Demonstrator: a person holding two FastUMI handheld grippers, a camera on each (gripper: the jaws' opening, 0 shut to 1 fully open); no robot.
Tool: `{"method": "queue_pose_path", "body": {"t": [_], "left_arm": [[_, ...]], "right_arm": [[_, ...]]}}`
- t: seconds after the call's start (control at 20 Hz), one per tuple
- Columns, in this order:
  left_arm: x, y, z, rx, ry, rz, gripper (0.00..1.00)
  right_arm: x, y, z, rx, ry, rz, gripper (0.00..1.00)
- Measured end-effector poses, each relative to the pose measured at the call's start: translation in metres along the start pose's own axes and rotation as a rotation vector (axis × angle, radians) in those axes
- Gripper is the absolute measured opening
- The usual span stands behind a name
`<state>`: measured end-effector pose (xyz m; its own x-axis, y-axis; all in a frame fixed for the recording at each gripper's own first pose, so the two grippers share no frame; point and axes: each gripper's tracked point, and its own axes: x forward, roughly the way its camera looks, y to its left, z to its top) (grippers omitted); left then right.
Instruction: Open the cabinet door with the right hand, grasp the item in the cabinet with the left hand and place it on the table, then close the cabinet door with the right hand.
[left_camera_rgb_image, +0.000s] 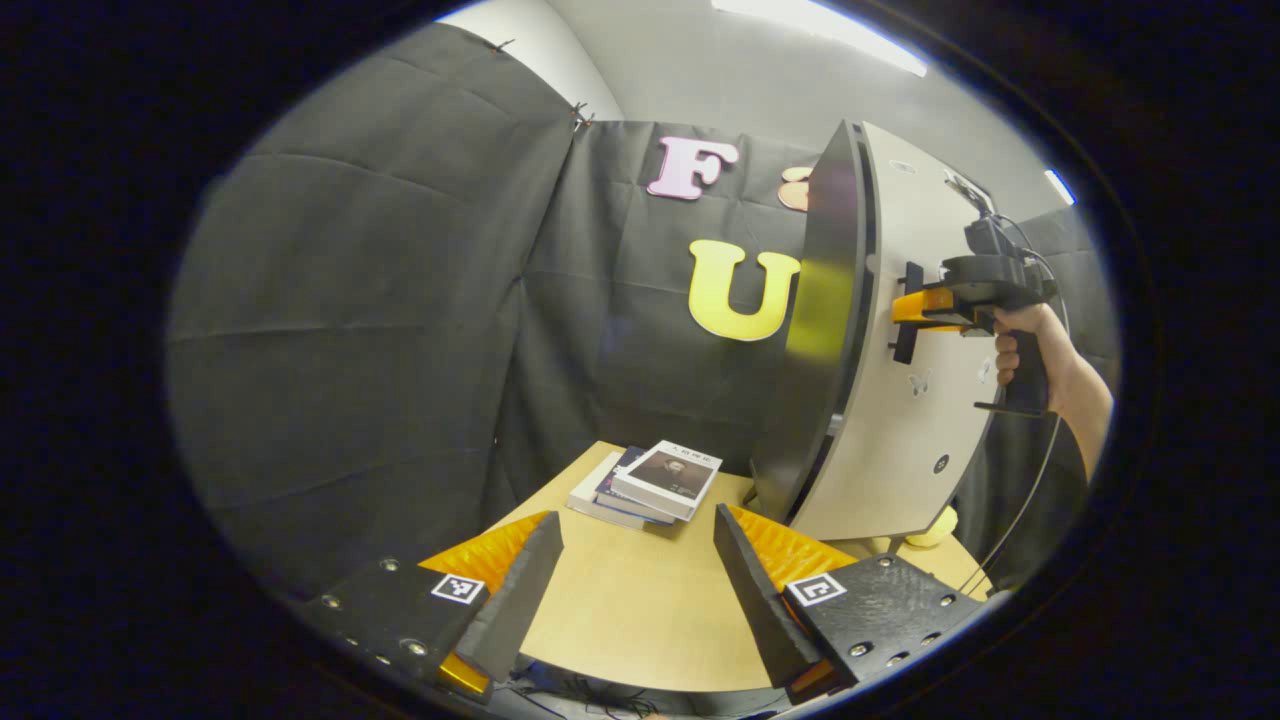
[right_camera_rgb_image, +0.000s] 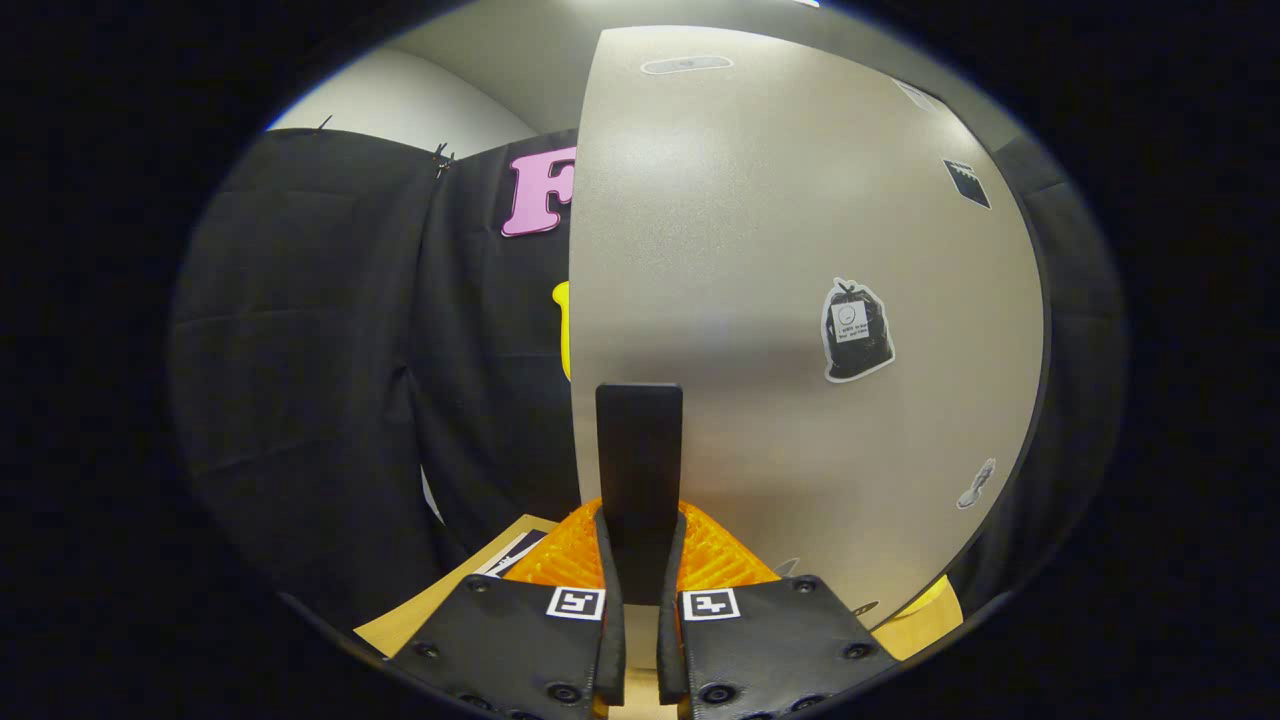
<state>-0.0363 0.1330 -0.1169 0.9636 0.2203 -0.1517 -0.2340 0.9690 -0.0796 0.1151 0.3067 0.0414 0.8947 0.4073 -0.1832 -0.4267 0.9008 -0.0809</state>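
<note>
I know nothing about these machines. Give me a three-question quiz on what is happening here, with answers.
1. True or false: the right tongs are closed on the cabinet door's handle.
2. Which lies on the table beside the cabinet door?
A. a stack of books
B. a kettle
C. a pair of shoes
3. Fill in: the left tongs are ____ and hold nothing.

Key
1. True: both fingers press on the handle.
2. A: the stack of books lies by the door's lower edge.
3. open
</note>
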Motion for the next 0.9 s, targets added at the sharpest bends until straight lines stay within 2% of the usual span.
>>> {"method": "queue_pose_path", "body": {"t": [0.2,0.3,0.45,0.9], "left_arm": [[-0.001,-0.008,0.001,0.018,-0.001,-0.006,0.91],[-0.001,-0.012,0.001,0.024,0.0,-0.013,0.94],[0.003,-0.019,0.002,0.039,0.002,-0.026,0.91],[-0.005,-0.066,0.01,0.083,-0.004,-0.074,0.91]], "right_arm": [[-0.009,0.0,-0.003,0.009,0.008,0.056,0.14],[-0.009,-0.001,-0.003,0.013,0.011,0.081,0.14],[-0.009,-0.002,-0.001,0.007,0.021,0.108,0.14],[-0.01,0.0,-0.001,-0.001,0.033,0.157,0.14]]}}
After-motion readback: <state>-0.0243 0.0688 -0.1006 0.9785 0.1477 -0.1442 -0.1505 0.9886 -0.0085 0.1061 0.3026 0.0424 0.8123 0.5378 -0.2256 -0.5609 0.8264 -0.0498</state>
